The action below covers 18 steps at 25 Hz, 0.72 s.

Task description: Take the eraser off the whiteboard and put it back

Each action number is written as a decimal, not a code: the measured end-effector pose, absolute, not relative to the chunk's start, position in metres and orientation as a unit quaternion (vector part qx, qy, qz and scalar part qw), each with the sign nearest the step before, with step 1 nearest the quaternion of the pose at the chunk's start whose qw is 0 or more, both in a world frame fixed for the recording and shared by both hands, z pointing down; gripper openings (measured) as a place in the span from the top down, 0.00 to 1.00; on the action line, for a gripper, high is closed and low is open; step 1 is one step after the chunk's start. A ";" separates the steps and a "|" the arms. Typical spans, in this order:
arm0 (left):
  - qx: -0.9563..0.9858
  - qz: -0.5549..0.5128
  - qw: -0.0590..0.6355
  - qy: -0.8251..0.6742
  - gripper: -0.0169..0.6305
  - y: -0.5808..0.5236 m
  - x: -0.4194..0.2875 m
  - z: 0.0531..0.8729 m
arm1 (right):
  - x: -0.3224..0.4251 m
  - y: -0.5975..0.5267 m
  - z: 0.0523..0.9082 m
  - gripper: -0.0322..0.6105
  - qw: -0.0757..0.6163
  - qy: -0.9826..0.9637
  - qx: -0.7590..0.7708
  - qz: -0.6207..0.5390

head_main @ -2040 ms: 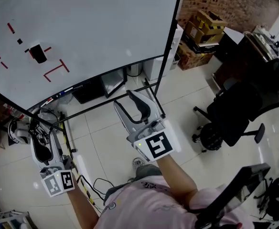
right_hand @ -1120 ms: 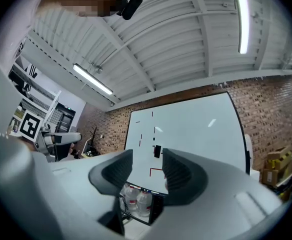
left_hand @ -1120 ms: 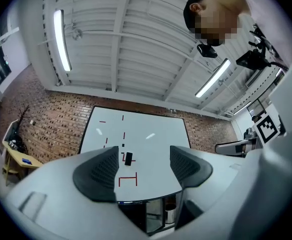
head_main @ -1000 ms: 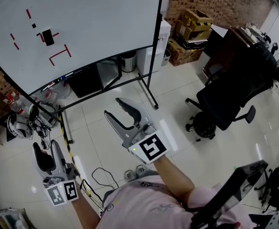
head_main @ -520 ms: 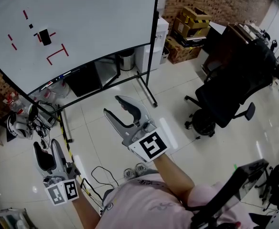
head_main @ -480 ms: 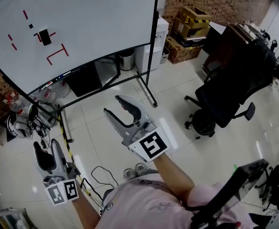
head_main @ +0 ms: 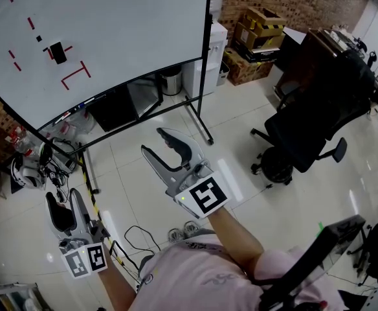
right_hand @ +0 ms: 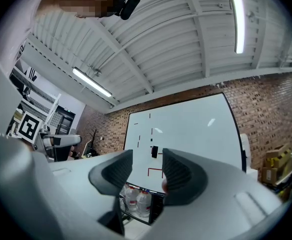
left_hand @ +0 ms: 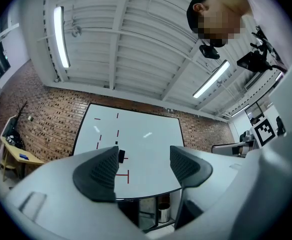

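Observation:
A black eraser (head_main: 57, 52) sticks to the whiteboard (head_main: 131, 24) among short red marker lines, far from both grippers. My left gripper (head_main: 63, 198) hangs low at the left over the floor, open, nothing between its dark pads. My right gripper (head_main: 161, 141) is held out in front of the board's stand, open and empty too. In the left gripper view the eraser (left_hand: 121, 156) shows beside the left pad of the gripper (left_hand: 143, 164), well beyond it. In the right gripper view the eraser (right_hand: 154, 152) appears in the narrow gap of the gripper (right_hand: 147, 170), far off.
The board's black stand leg (head_main: 202, 125) runs across the tiled floor ahead. A black office chair (head_main: 312, 135) stands at the right, cardboard boxes (head_main: 263, 28) behind it. Cables and headsets (head_main: 37, 167) lie at the left. Water bottles (right_hand: 136, 201) sit under the board.
Since two seconds ago the board and eraser have drawn farther away and up in the head view. Over the last half second both grippers have kept still.

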<state>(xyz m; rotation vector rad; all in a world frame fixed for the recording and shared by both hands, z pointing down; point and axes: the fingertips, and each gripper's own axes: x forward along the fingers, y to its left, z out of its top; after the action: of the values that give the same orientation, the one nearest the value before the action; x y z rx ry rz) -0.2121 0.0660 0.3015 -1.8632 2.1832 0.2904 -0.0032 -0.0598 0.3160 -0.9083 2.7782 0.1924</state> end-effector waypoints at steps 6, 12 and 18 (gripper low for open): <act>-0.642 0.097 0.134 0.749 0.50 0.064 -0.199 0.299 | 0.009 -0.062 0.314 0.67 0.107 0.942 -0.314 0.060; -0.641 0.099 0.132 0.750 0.49 0.062 -0.185 0.298 | 0.023 -0.063 0.318 0.67 0.105 0.941 -0.315 0.059; -0.640 0.107 0.130 0.749 0.50 0.061 -0.175 0.293 | 0.035 -0.063 0.313 0.67 0.114 0.940 -0.315 0.058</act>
<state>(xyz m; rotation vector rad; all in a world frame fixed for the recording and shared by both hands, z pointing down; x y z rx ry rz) -0.1746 0.0611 0.2927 -1.8599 2.1767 0.3114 0.0348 -0.0632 0.3133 -0.9240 2.7566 0.1686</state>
